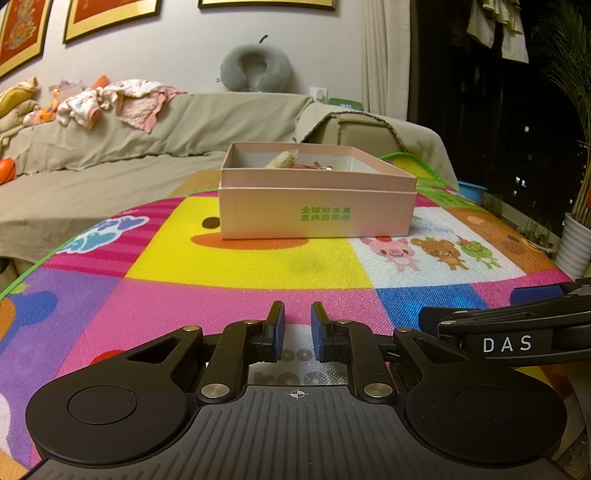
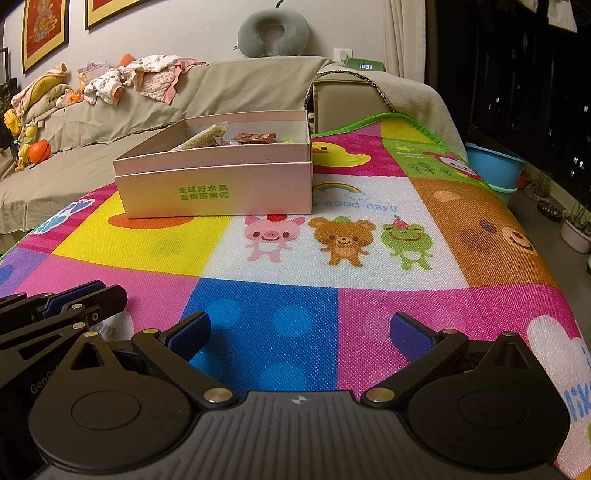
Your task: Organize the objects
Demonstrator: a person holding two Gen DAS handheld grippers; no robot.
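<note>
A pink cardboard box [image 1: 317, 214] with green print stands on the colourful play mat [image 1: 240, 266], straight ahead in the left wrist view. In the right wrist view the box [image 2: 218, 192] sits ahead to the left, holding a pale grain packet [image 2: 207, 138] and a red packet [image 2: 255, 137]. My left gripper [image 1: 298, 321] hovers low over the mat short of the box, its blue pads a narrow gap apart with nothing between. My right gripper [image 2: 301, 332] stands wide open and empty over the blue square. The two grippers sit side by side.
A beige-covered sofa [image 1: 110, 147] with heaped baby clothes [image 2: 147, 79] and a grey neck pillow [image 2: 273, 29] runs behind the mat. An orange ball [image 2: 38, 150] lies on the sofa. A blue basin [image 2: 493, 164] and plant pots [image 2: 576, 230] stand off to the right.
</note>
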